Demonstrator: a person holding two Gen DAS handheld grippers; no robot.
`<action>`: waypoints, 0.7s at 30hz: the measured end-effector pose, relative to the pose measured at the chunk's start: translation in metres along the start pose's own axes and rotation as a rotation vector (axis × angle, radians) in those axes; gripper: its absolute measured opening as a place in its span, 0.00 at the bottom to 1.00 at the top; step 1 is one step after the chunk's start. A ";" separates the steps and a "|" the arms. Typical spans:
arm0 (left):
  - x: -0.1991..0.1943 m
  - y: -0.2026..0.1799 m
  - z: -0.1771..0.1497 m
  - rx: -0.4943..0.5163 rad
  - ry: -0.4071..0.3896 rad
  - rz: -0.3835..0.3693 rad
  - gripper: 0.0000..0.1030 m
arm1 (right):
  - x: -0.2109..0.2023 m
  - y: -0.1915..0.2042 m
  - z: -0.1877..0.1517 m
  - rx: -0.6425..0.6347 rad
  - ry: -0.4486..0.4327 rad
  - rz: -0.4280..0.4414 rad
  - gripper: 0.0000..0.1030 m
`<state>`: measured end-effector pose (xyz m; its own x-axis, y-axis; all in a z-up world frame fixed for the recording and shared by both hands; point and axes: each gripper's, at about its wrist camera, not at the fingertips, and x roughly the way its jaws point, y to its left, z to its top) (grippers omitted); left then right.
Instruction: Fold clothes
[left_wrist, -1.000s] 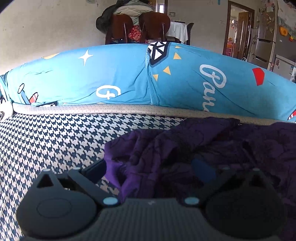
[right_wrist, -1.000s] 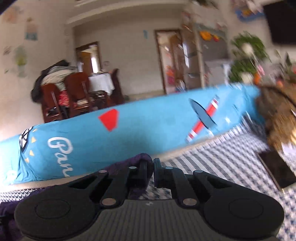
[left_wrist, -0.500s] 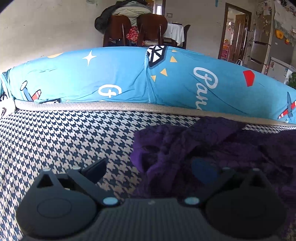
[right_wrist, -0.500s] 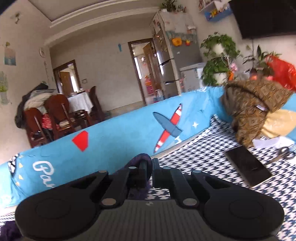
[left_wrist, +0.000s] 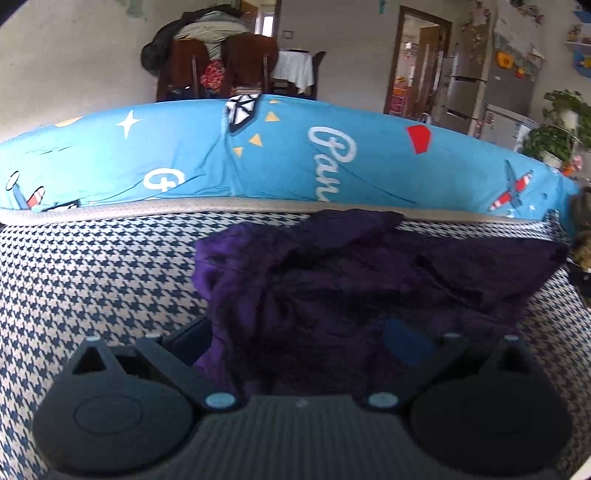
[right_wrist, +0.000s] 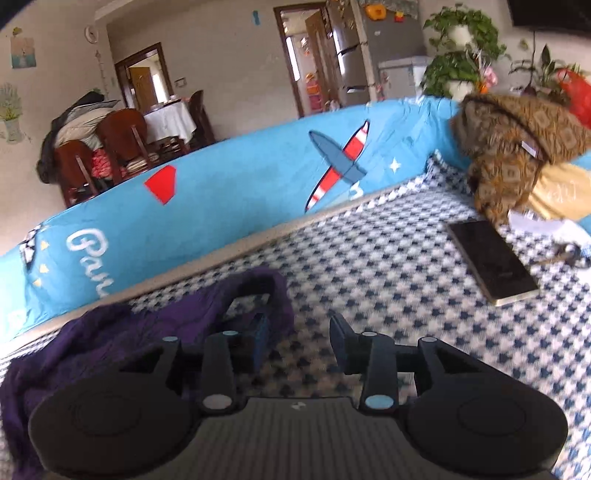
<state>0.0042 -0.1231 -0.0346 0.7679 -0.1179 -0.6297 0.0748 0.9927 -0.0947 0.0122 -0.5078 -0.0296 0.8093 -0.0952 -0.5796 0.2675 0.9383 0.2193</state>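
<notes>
A crumpled purple garment (left_wrist: 351, 280) lies on the houndstooth-covered sofa seat (left_wrist: 92, 280). My left gripper (left_wrist: 295, 343) hangs open just above its near edge, and the cloth spreads between the two wide-apart fingers without being pinched. In the right wrist view the garment's right end (right_wrist: 155, 328) lies in a loose loop on the seat (right_wrist: 388, 266). My right gripper (right_wrist: 299, 343) is open. Its left finger (right_wrist: 260, 338) sits against that loop, and its right finger is over bare seat.
A blue printed backrest (left_wrist: 295, 158) runs along the far side of the seat. A dark phone (right_wrist: 491, 262), scissors (right_wrist: 569, 254), a brown patterned garment (right_wrist: 517, 147) and a yellow cushion (right_wrist: 561, 192) lie at the right end. Chairs stand behind the sofa.
My right gripper was shut on the purple garment's edge and has now opened, letting the cloth drop onto the seat. The garment has spread to the right. The left gripper stays open.
</notes>
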 end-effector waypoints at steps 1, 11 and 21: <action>-0.003 -0.004 -0.004 0.006 0.000 -0.015 1.00 | -0.003 0.001 -0.006 -0.001 0.017 0.022 0.39; -0.013 -0.029 -0.049 0.070 0.045 -0.071 1.00 | -0.012 0.027 -0.064 -0.054 0.163 0.205 0.41; -0.004 -0.024 -0.063 0.058 0.097 -0.010 1.00 | 0.007 0.047 -0.092 -0.127 0.219 0.186 0.50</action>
<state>-0.0405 -0.1480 -0.0780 0.7018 -0.1271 -0.7010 0.1212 0.9909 -0.0584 -0.0176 -0.4337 -0.0953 0.7030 0.1432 -0.6966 0.0462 0.9683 0.2456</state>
